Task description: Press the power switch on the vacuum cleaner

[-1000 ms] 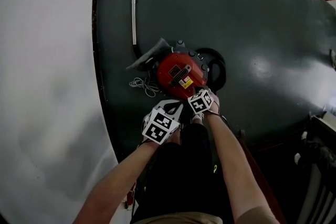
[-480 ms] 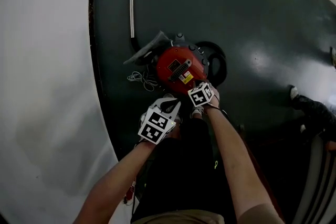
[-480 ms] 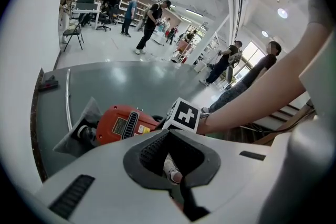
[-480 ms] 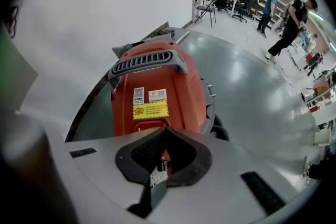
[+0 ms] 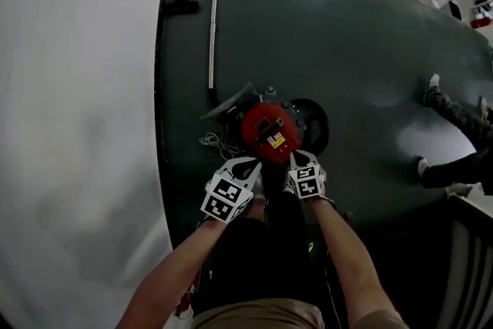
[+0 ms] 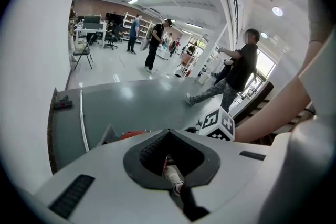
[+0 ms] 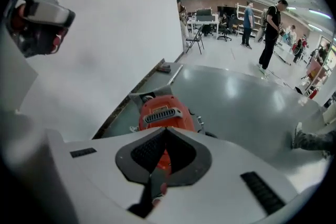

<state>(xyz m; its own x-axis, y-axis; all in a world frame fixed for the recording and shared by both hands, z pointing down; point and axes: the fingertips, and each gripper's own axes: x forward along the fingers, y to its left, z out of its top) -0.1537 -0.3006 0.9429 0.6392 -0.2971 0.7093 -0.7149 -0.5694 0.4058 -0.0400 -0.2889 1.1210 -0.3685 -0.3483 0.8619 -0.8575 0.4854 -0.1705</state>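
Right fingers: the right gripper [image 7: 167,129] has its white jaws closed tip to tip and holds nothing. The red dome-shaped plastic vacuum cleaner [image 7: 160,111] shows beyond the tips, apart from them.
Left fingers: the left gripper [image 6: 168,131] is likewise closed on nothing. It points over the machine's edge toward the room.
What changed: half a second ago, in the head view, the right gripper's marker cube overlapped the near rim of the vacuum cleaner. Now it sits just short of that rim, clear of it. The left gripper has kept its place beside it, on the left. The head camera has also risen, so the machine looks smaller.
Vacuum cleaner: it stands on the dark green round floor mat [image 5: 370,35], just ahead of both grippers. A black coiled hose [image 5: 323,123] lies on its right and a loose white cord [image 5: 216,141] on its left. A long silver metal tube [image 5: 212,35] runs away toward a black floor nozzle [image 5: 179,4].
Power switch: I cannot pick it out on the red top.
Meaning for the task: the drawing back reads as a press made and released, but nothing shows whether the machine runs. If it does not, the closed right tips are well placed for another poke.
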